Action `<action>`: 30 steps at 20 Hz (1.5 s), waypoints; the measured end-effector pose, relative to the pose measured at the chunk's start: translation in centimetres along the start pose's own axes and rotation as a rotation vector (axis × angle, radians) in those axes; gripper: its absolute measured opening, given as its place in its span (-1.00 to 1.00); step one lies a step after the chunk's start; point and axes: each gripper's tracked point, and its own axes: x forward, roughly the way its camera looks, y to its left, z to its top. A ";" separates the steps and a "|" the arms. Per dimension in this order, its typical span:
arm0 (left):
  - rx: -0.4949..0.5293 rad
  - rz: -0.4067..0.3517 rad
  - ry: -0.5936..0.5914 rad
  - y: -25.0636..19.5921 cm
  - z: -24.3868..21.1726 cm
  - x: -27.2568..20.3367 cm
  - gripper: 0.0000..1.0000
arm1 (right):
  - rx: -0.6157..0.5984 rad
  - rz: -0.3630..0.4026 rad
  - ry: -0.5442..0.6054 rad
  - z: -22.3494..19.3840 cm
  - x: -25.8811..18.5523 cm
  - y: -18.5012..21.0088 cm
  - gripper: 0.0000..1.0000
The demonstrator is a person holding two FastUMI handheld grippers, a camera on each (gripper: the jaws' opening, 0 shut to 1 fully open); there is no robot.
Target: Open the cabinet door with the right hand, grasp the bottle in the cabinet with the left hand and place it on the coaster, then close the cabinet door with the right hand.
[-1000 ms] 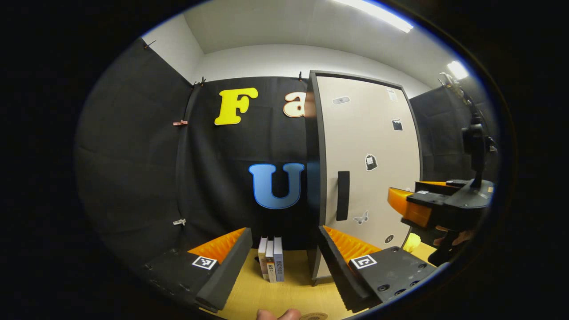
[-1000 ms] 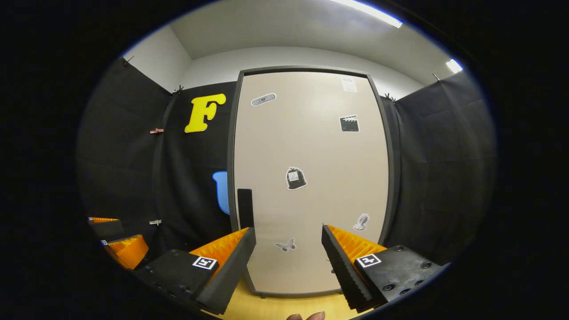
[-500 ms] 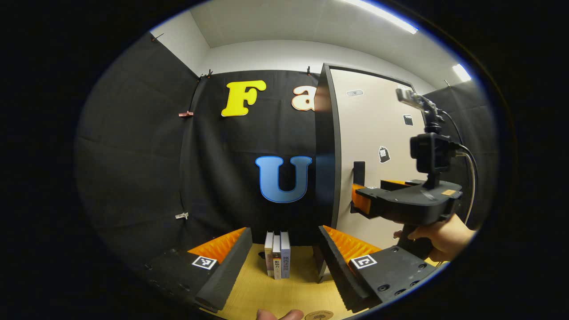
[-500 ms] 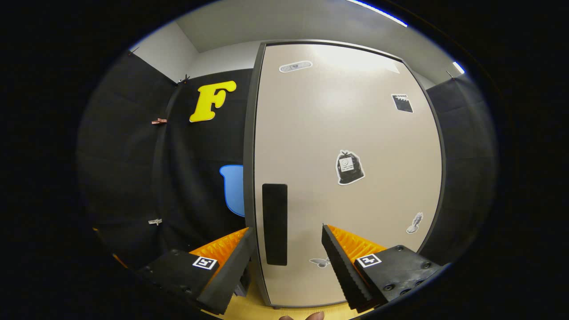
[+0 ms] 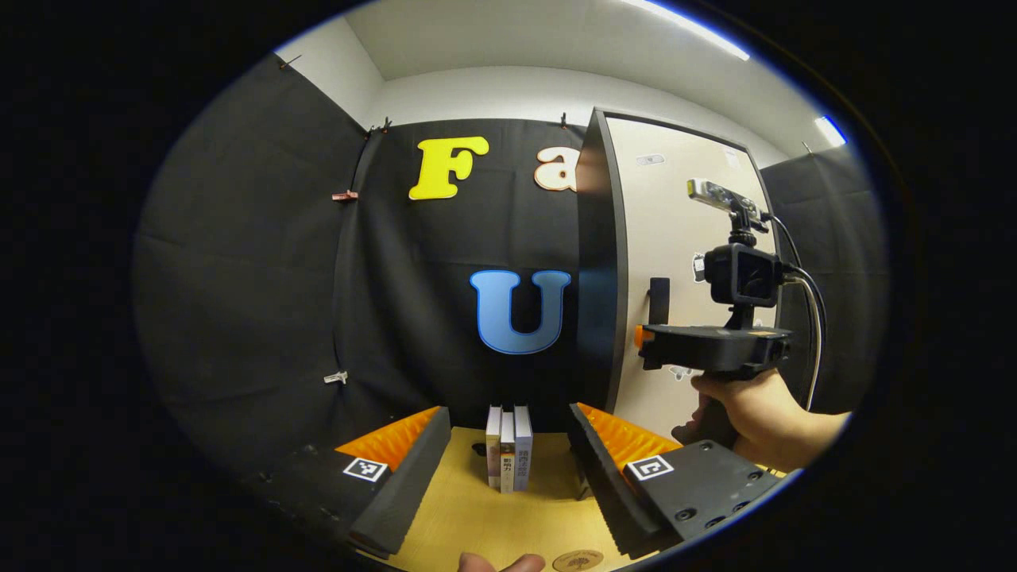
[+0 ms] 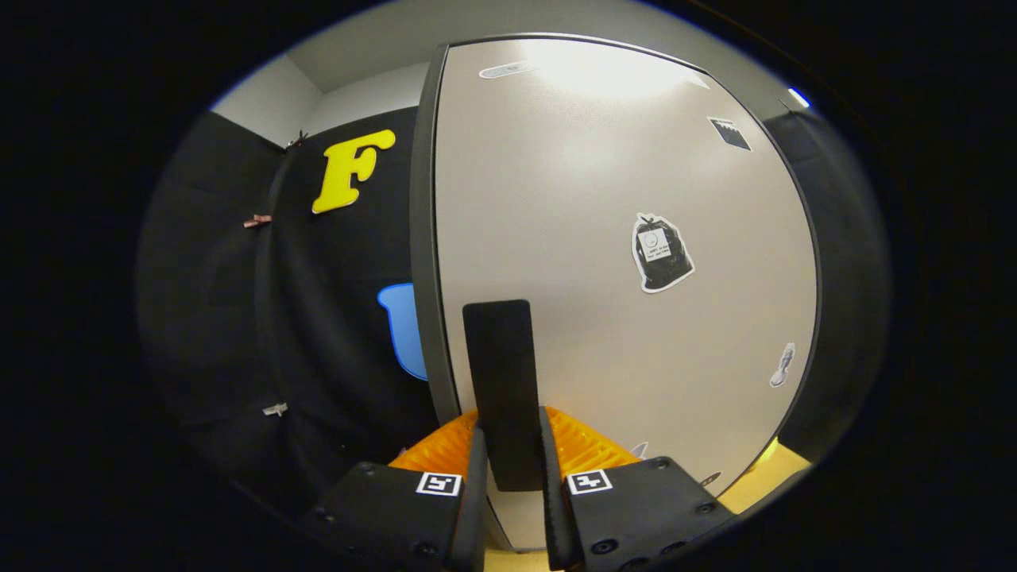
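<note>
Black handle [image 6: 500, 393] on beige cabinet door [image 6: 604, 262], near hinge-free left edge; door shut. Right hand-held gripper [image 6: 508, 477] clamped on handle, both fingers pressing its lower part. Judgement: pull straight back, then follow door's arc, keep squeeze firm. Left hand-held gripper [image 5: 508, 469] wide open, empty, above bench [image 5: 485, 516], books [image 5: 508, 449] ahead. Coaster [image 5: 578, 560] at near edge. Bottle presumably behind door.

The cabinet door [image 6: 604, 262] is beige, dark-edged, upright and shut, with stickers; its black vertical handle [image 6: 502, 393] stands between the right fingers [image 6: 475, 492]. The round brown coaster [image 5: 578, 560] lies flat below the left fingers [image 5: 592, 469].
</note>
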 end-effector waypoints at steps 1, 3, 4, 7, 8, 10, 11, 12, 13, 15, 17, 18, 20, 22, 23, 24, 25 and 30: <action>-0.006 0.000 0.003 0.1 0.0 -0.2 0.87 | -0.011 -0.001 -0.004 -0.2 0.7 0.2 -0.33; -0.012 0.001 0.002 0.0 0.2 -0.6 0.88 | -0.032 0.019 0.005 -0.2 0.7 0.2 -0.58; -0.010 0.000 -0.002 -0.1 0.3 -0.8 0.88 | -0.023 0.038 0.022 -0.4 0.7 0.2 -0.59; 0.000 -0.002 -0.015 -0.7 0.9 -1.3 0.87 | -0.037 0.072 0.034 -0.2 -0.7 0.4 -0.71; -0.001 -0.001 -0.020 -1.0 1.1 -1.6 0.87 | -0.033 0.087 0.043 -0.1 -1.5 0.4 -0.72; 0.002 -0.005 -0.024 -1.8 1.2 -2.3 0.87 | -0.026 0.122 0.052 0.2 -3.2 0.5 -0.72; 0.005 -0.005 -0.023 -2.1 1.3 -2.7 0.87 | -0.030 0.137 0.051 0.5 -4.3 0.6 -0.72; 0.008 -0.004 -0.025 -2.5 1.3 -3.1 0.87 | -0.035 0.152 0.053 0.6 -5.2 0.8 -0.72; 0.011 -0.005 -0.026 -2.9 1.4 -3.3 0.87 | -0.039 0.168 0.054 0.5 -5.9 0.3 -0.72; 0.012 -0.008 -0.029 -3.7 1.6 -3.9 0.87 | -0.035 0.194 0.059 0.7 -7.7 -0.5 -0.72; 0.006 -0.012 -0.028 -4.6 1.6 -4.3 0.87 | -0.030 0.210 0.064 1.0 -9.2 -1.4 -0.72; 0.005 -0.013 -0.030 -5.0 1.7 -4.6 0.87 | -0.025 0.215 0.063 1.1 -10.1 -1.8 -0.72; 0.012 -0.017 -0.034 -6.0 1.8 -5.0 0.87 | -0.027 0.221 0.058 1.3 -11.9 -2.9 -0.72; 0.015 -0.024 -0.037 -6.9 2.0 -5.3 0.87 | -0.032 0.228 0.054 1.4 -13.6 -3.9 -0.72; 0.013 -0.030 -0.037 -7.5 2.1 -5.4 0.87 | -0.028 0.232 0.053 1.5 -14.3 -4.4 -0.72; 0.011 -0.036 -0.037 -8.1 2.0 -5.5 0.87 | -0.023 0.233 0.056 1.6 -15.0 -5.1 -0.72; 0.008 -0.043 -0.038 -8.8 2.1 -5.6 0.87 | -0.019 0.232 0.057 1.7 -15.6 -5.7 -0.72; 0.013 -0.086 -0.055 -12.5 2.8 -5.2 0.87 | -0.041 0.201 0.065 2.2 -18.7 -9.3 -0.72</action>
